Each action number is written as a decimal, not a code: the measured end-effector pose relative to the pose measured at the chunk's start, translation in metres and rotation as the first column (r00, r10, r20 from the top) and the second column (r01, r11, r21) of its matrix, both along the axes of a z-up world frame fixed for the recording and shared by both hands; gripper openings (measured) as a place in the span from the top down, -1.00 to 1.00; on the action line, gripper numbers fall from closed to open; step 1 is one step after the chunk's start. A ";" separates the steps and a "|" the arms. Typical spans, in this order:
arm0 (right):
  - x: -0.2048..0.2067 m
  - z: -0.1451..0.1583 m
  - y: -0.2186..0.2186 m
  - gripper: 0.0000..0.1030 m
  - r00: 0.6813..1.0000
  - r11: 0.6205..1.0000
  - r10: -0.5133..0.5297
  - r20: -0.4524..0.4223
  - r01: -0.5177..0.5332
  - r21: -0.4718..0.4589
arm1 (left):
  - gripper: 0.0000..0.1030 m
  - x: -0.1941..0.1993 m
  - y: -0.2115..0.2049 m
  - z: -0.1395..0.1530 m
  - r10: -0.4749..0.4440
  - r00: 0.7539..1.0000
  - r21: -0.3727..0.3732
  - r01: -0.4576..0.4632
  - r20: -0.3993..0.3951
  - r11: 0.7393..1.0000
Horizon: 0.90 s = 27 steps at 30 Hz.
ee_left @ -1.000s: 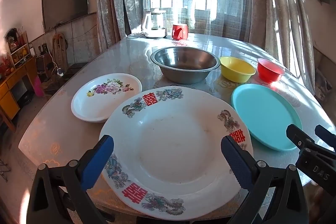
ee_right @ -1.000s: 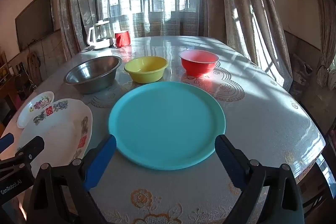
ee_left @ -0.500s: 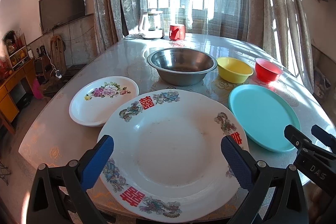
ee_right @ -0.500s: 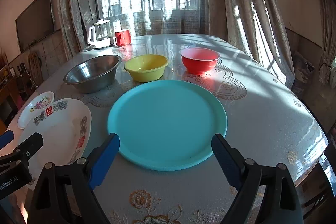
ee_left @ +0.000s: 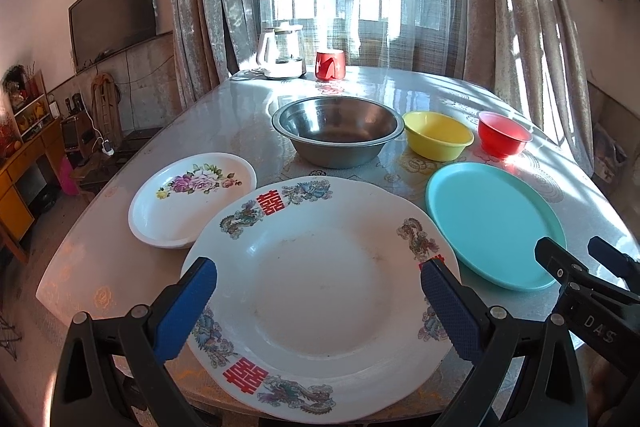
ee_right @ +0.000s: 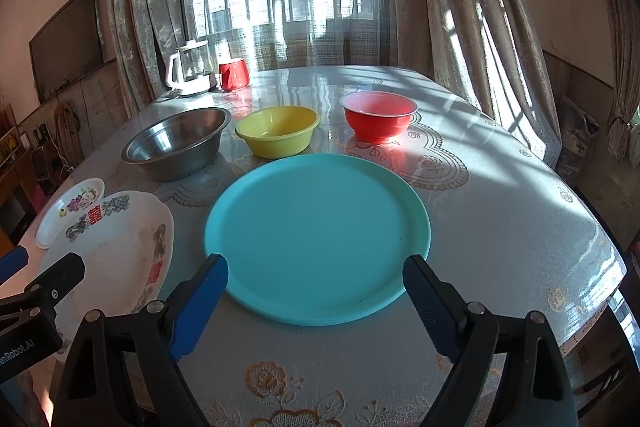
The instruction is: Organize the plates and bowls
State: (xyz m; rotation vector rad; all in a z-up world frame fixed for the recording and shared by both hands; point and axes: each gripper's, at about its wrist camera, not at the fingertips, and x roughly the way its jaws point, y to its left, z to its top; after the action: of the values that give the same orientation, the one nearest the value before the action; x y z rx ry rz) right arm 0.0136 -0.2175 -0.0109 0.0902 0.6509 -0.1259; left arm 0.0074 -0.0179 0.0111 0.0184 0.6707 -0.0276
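A large white plate (ee_left: 320, 291) with red characters and dragon prints lies at the table's near edge, and my left gripper (ee_left: 318, 279) hovers open over its near half with nothing between the fingers. To its right lies a teal plate (ee_right: 318, 239). My right gripper (ee_right: 316, 267) stands open, its fingertips spanning the plate's near rim without touching it. A small floral plate (ee_left: 192, 199) sits to the left. Behind the plates stand a steel bowl (ee_left: 338, 131), a yellow bowl (ee_left: 438, 135) and a red bowl (ee_left: 504, 137) in a row.
A white kettle (ee_left: 282, 53) and a red mug (ee_left: 330, 65) stand at the table's far edge by the curtained window. The oval table (ee_right: 500, 219) has bare patterned cloth on its right side. A TV and shelves line the left wall.
Both grippers have drifted only slightly; the right one edged a little toward the teal plate. Nothing was gripped or moved.
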 end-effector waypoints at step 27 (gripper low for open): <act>-0.001 0.003 -0.006 -0.77 1.000 1.000 -0.009 0.010 0.009 0.009 | -0.99 -0.001 -0.009 0.005 -0.028 1.000 0.004 0.028 -0.002 1.000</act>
State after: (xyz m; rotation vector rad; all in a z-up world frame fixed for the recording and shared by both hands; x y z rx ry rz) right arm 0.0121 -0.2233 -0.0082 0.1027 0.6413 -0.1315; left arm 0.0068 -0.0273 0.0158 0.0316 0.6727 -0.0532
